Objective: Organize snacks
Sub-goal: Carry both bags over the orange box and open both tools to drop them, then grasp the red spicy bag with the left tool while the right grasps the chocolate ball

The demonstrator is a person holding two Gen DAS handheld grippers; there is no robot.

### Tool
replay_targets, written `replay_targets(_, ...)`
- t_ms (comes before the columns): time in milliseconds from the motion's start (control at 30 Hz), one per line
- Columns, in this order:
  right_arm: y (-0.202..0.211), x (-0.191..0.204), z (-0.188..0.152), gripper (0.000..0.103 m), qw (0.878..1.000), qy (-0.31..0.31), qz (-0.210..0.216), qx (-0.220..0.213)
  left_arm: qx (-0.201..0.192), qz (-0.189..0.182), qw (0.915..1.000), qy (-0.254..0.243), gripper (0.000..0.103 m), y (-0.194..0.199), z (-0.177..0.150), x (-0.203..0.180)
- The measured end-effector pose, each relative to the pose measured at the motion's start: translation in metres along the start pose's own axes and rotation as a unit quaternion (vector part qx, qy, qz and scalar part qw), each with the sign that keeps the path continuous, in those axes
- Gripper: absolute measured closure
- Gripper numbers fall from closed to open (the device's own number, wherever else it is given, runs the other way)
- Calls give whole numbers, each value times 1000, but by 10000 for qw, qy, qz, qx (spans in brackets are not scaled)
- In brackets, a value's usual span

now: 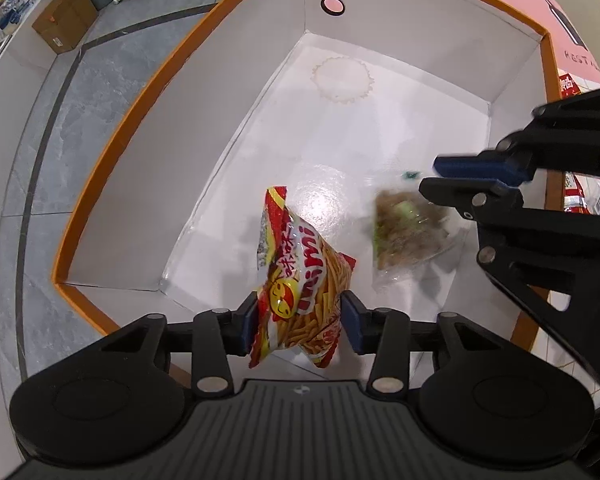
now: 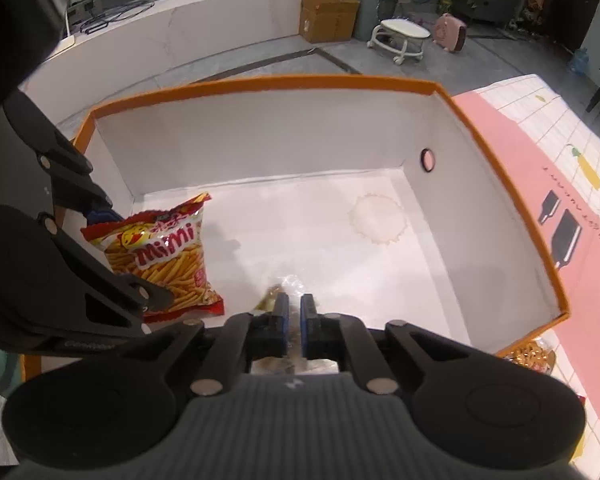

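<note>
Left gripper [image 1: 300,322] over the box [image 1: 111,148], pointing steeply down. Mimi snack bag [image 1: 300,276] sits between its blue pads, which stand a little off the bag's sides; jaws read as parted, the bag apparently released or nearly so, though I cannot tell whether its lower end rests on the box floor.

Right gripper [image 2: 293,316]: jaws nearly together with a narrow gap. Clear packet [image 1: 410,236] of brown-green snack lies just below its tips. The right wrist view shows crinkled film at the pads, but contact is not resolvable; from the left wrist view the packet looks blurred and loose.

Handling, judged:
- Mimi bag: light, air-puffed, slick foil, sticks inside brittle. Take by the crimped top seam or across the flat faces, gently.
- Clear packet: light, limp, slippery film; pinch an edge seam.

Box: orange rim, white interior, ring stain [image 2: 376,220] on floor, otherwise only these two snacks. Box stands on a pink-and-tile patterned surface [image 2: 540,184]; another red packet [image 1: 576,196] lies outside the box wall.
</note>
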State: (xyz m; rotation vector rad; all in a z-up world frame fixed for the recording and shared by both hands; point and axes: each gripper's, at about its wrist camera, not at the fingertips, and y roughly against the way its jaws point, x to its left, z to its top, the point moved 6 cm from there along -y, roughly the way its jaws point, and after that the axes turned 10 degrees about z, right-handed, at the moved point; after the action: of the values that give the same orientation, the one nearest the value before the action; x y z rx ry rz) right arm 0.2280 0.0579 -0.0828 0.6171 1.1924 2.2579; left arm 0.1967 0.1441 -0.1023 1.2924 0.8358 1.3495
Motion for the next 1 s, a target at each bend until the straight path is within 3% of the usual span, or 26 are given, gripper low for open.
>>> replay_targets(100,5,-2,6,75,9999,-48,-45,-149,-94,80,9999,-7,40,9,-1,0)
replay_targets(367,50,-4,5,61,9952,-178,-370,-883,-614,128,9980,-35,29,53,1,-1)
replay_targets(567,103,-3,-3,57,9852,-298,-588,-1585,-1282,215,9915,-11,29,104,2,-17)
replay_targets(733,148,-6,-23,56,9746,-404,-921,-2002,-1961,173,9803,-122,29,155,7,-45)
replay_targets(867,179,-18,-52,52,9661,-720,-1109,-2215,-2399,-61,9707,-137,26,185,7,-72)
replay_targets(1000,193,-24,-91,48,9628,-862,-1398,-2145,-2636,-439,9636,-94,26,198,0,-100)
